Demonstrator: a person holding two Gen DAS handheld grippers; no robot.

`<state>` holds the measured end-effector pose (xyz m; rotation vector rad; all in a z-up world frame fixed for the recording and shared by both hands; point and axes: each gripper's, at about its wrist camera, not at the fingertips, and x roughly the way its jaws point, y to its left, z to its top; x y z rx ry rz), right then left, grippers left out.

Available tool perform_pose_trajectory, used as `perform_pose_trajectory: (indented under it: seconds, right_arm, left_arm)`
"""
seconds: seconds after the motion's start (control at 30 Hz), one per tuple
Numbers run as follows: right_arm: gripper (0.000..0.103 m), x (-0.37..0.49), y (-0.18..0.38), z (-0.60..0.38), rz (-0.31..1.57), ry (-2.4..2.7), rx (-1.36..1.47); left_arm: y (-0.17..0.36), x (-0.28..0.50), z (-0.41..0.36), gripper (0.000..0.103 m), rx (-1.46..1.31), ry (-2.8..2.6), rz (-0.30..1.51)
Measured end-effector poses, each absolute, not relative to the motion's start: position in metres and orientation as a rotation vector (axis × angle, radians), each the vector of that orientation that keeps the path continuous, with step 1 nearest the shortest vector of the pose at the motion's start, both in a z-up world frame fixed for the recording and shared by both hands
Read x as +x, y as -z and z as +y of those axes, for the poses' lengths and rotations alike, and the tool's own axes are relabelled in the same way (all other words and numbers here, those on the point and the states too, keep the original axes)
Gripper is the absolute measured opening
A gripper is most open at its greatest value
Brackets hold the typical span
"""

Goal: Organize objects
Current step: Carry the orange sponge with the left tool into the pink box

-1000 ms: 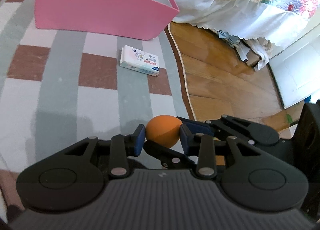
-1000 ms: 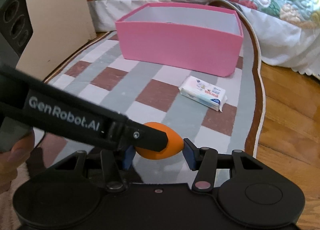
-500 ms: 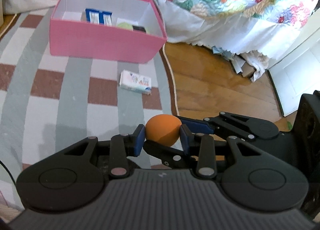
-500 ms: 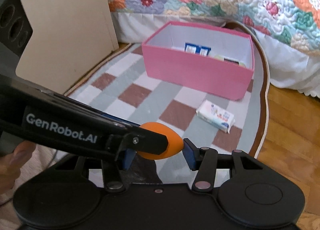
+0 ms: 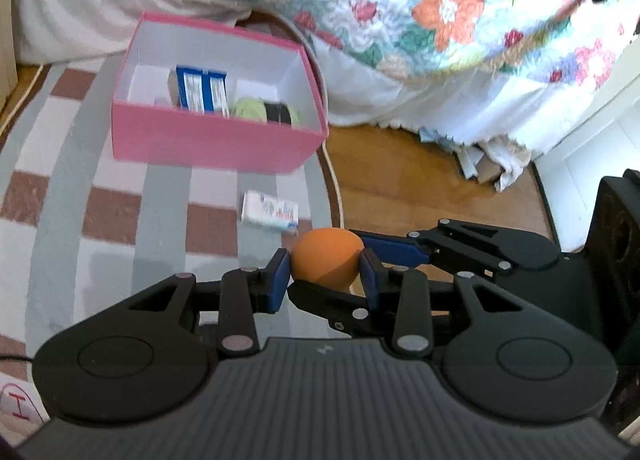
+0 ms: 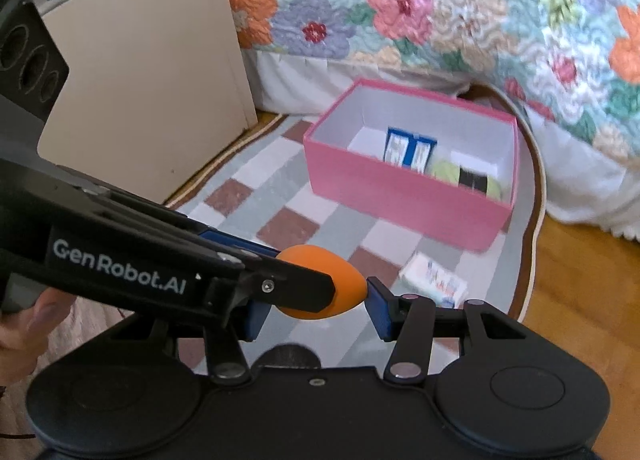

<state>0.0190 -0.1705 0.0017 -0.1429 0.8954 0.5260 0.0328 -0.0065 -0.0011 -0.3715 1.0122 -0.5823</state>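
An orange egg-shaped ball [image 5: 327, 256] is held in the air by both grippers at once. My left gripper [image 5: 325, 278] is shut on its sides. My right gripper [image 6: 312, 310] is shut on its ends, and the ball [image 6: 344, 292] shows there partly behind the left gripper's finger. The pink box [image 5: 208, 147] stands ahead on the rug and holds a blue carton [image 5: 202, 91], a green item and a black item; it also shows in the right wrist view [image 6: 400, 195]. A white tissue pack [image 5: 271, 212] lies on the rug in front of the box, also in the right wrist view [image 6: 434, 280].
A checked rug [image 5: 120, 227] covers the floor, with wooden floor [image 5: 400, 187] to its right. A bed with a floral quilt [image 6: 440, 7] stands behind the box. A beige board [image 6: 148, 99] leans at the left. Crumpled cloth [image 5: 496, 163] lies under the bed edge.
Both grippers have risen and pulled back with the ball between them. The box and the tissue pack look smaller and farther, and the box's inside has come into view.
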Motion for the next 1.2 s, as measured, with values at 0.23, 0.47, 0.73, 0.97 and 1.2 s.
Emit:
perform_pose_trajectory:
  seconds: [0.23,0.47,0.73,0.97,1.2]
  right_arm:
    - [0.056,0.058,-0.042,-0.161,0.879,-0.550,-0.182]
    - [0.056,0.116,-0.071,-0.155,0.889,-0.547,-0.216]
    - [0.056,0.190,-0.063,-0.162,0.865,-0.541,-0.203]
    - [0.056,0.237,0.000,-0.176,0.855,-0.483,-0.134]
    - [0.056,0.277,0.050,-0.188,0.912,-0.434,-0.121]
  left_arm:
    - [-0.034,0.074,0.001,0.035,-0.392,0.568,0.981]
    - [-0.050,0.133,0.003,0.035,-0.434,0.558,0.959]
    - [-0.021,0.203,-0.009,0.036,-0.460,0.540,0.918]
    - [0.047,0.247,-0.033,0.036,-0.436,0.524,0.930]
    - [0.097,0.284,-0.050,0.037,-0.469,0.516,0.952]
